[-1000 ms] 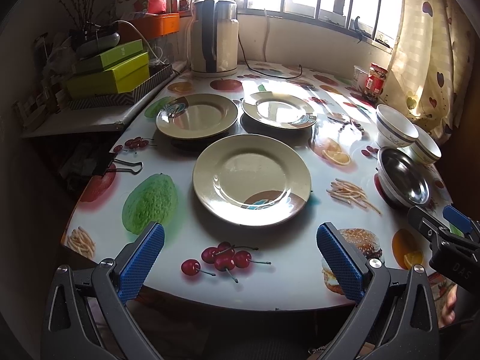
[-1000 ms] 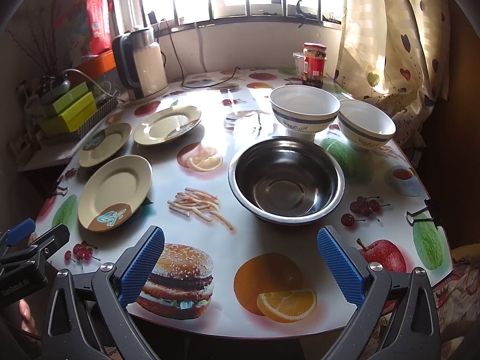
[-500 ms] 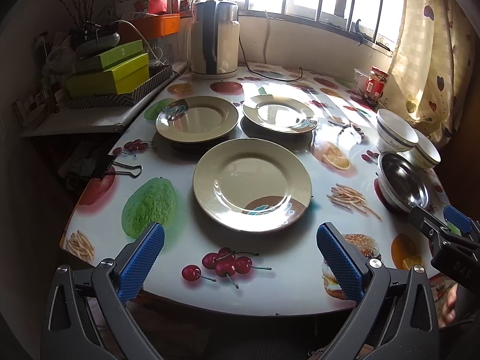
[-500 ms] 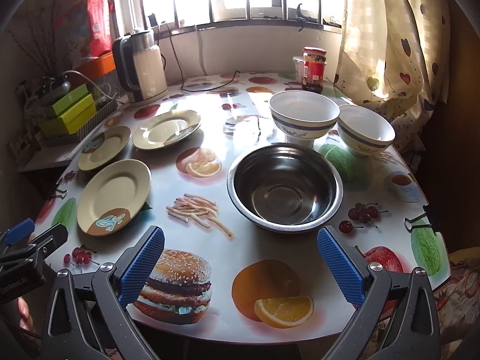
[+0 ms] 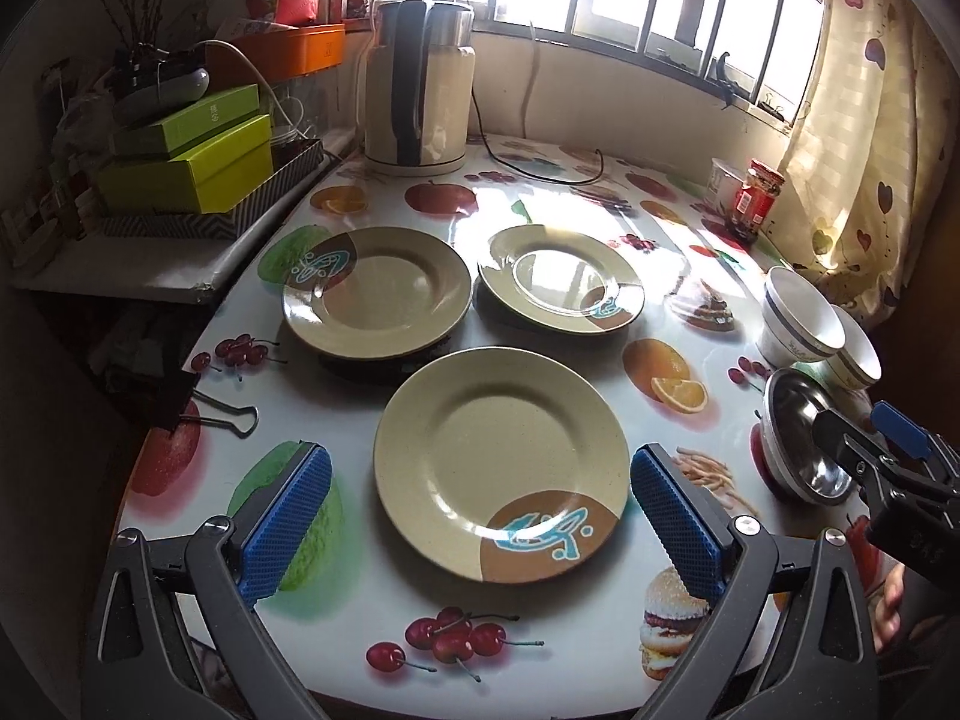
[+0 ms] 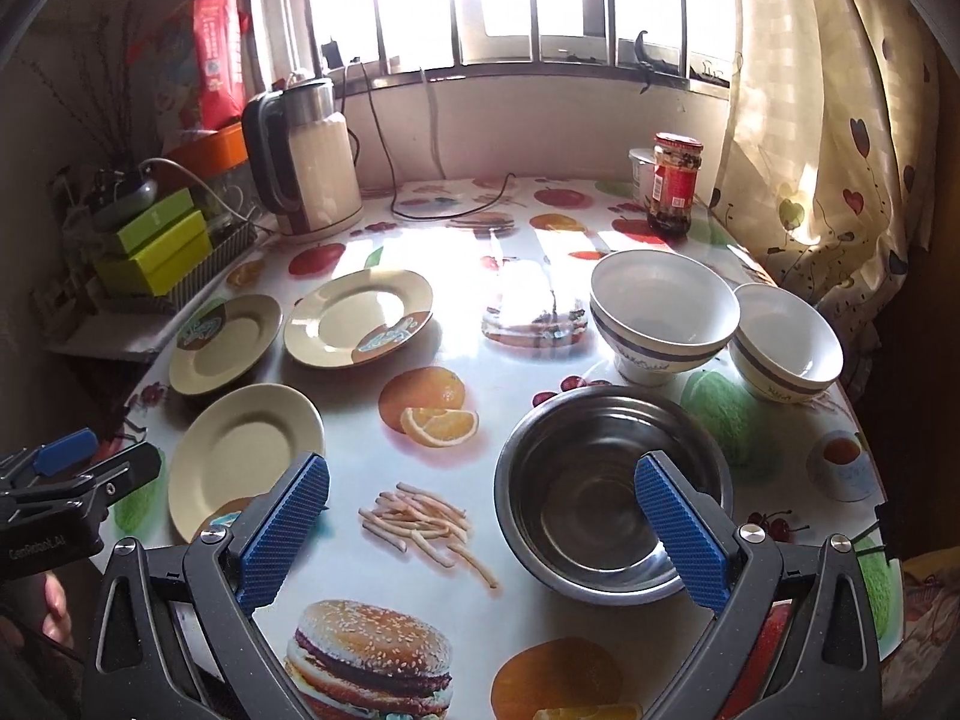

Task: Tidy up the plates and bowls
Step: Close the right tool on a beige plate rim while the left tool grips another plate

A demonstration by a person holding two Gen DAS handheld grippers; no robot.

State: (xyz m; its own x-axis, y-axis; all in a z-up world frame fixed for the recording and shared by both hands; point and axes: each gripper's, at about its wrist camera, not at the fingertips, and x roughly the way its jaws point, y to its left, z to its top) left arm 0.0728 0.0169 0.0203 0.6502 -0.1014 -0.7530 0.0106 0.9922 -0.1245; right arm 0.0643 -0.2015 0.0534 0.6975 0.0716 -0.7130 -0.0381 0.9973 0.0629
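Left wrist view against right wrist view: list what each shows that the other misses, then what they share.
Only the left wrist view shows the black binder clip at the table's near-left edge and the printed cherries before the nearest plate. Only the right wrist view shows the steel bowl whole, both white bowls' insides, and the printed teacup. Both show three plates, the kettle, the red-lidded jar, and open jaws.

1. Left claw [image 5: 480,516]: blue-padded jaws spread wide, gripping nothing, angled forward and down.
2. Right claw [image 6: 483,531]: jaws likewise wide apart, nothing between them, same downward tilt.
3. The two claws sit side by side, apart.
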